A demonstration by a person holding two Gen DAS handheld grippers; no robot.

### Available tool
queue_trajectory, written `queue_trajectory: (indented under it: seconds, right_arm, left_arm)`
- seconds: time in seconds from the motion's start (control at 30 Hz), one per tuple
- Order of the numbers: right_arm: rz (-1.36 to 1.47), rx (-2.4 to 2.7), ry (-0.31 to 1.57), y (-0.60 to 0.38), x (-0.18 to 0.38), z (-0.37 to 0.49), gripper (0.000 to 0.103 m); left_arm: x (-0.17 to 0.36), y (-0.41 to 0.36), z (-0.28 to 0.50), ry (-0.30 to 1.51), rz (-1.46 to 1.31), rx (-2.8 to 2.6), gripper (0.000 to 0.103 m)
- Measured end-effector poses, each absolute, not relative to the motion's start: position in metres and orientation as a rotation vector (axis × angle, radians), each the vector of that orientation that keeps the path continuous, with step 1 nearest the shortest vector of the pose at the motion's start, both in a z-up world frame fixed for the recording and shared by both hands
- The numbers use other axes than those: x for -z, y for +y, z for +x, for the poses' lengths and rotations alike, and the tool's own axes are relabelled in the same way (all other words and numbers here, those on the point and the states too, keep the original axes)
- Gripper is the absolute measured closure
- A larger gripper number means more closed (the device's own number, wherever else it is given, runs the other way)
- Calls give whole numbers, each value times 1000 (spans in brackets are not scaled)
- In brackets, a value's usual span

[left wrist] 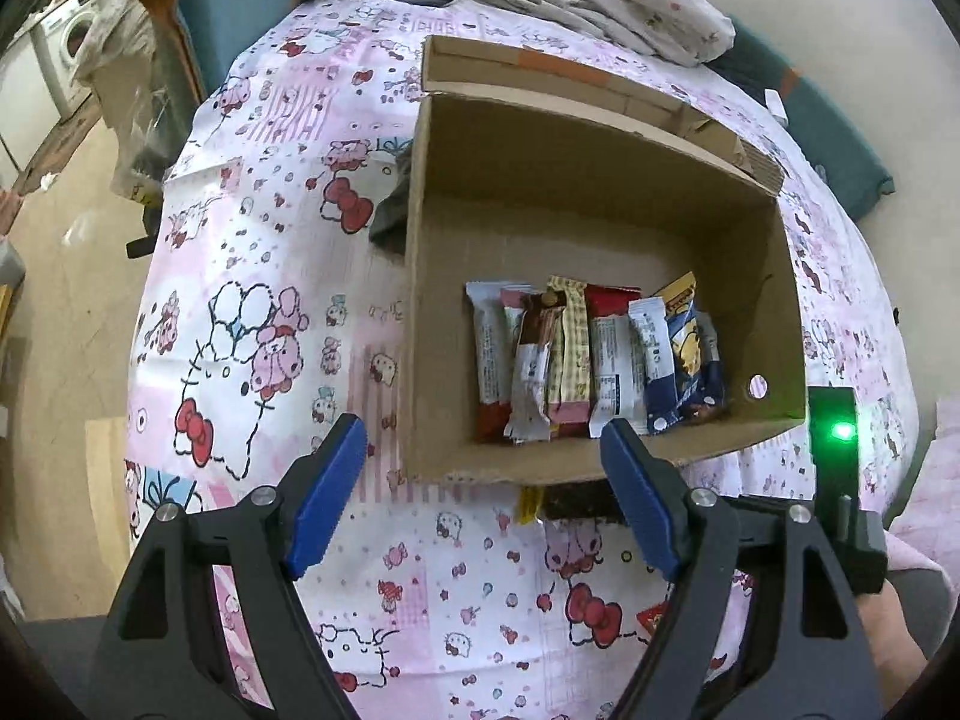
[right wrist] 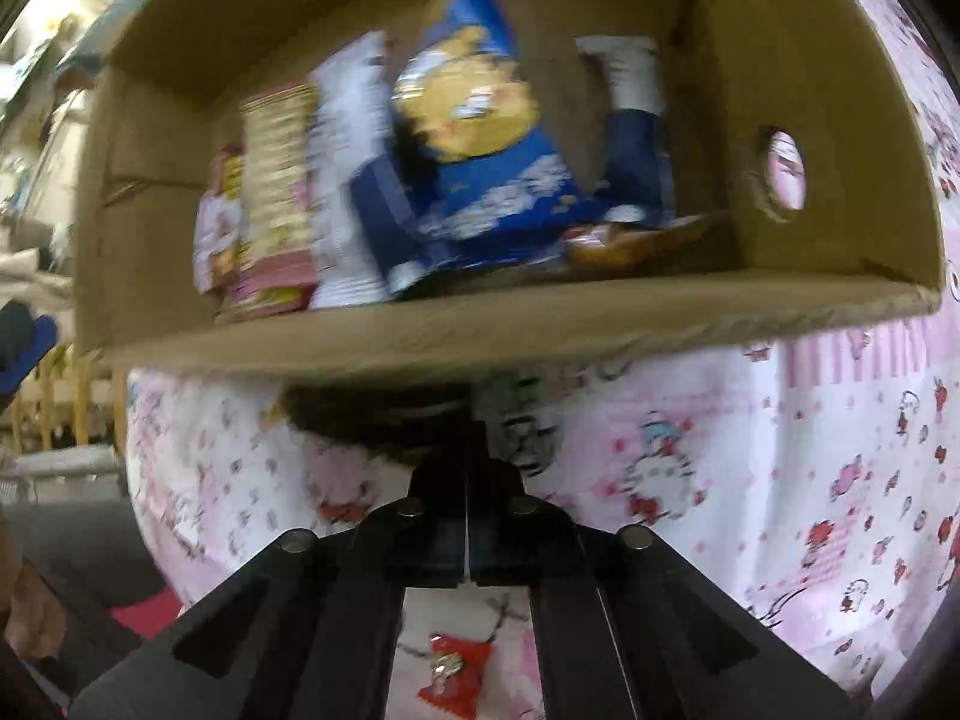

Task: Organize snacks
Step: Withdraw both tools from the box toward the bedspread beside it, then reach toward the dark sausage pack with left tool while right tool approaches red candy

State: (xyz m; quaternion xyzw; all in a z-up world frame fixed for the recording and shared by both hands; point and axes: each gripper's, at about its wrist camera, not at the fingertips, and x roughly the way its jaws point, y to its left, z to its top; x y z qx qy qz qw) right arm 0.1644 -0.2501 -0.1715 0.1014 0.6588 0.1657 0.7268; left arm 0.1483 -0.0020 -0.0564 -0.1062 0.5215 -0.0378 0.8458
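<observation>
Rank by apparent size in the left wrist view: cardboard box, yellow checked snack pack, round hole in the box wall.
1. cardboard box, by far the largest.
2. yellow checked snack pack, standing in the row inside the box.
3. round hole, the smallest.

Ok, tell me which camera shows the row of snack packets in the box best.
The left wrist view: the snack packets stand sharp, side by side against the near wall of the cardboard box. The right wrist view shows the same snack packets closer but motion-blurred, some cut off by the box wall.

Snack packets (left wrist: 591,360) in box (left wrist: 600,192)
</observation>
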Motion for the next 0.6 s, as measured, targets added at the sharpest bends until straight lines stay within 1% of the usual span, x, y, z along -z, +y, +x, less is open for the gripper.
queue_trajectory:
  seconds: [0.27,0.4,0.47,0.5,0.53,0.57,0.6]
  right_arm:
    - [256,-519,1433,-224,140,117,103]
    - [265,-592,1449,-203,137,90,103]
    - [304,-561,1416,-205,135,81,103]
    - [352,-539,1410,-210,136,82,97]
    - [380,-520,1401,-218,137,86,95]
    - [382,-468,1381,-226,135,91,86]
    - [382,-431,1367,-232,134,96,63]
  left_arm:
    - [50,11,135,1085,-278,56,26]
    - [52,22,128,1098,-312,28,26]
    - [53,28,124,1104,-330,14,25]
    - [53,32,121,1106,-339,4,25]
    - [54,34,119,1107,-343,-4,25]
    - [54,37,116,1107,-348,-10,25]
    - [55,39,114,1110,-351,-19,25]
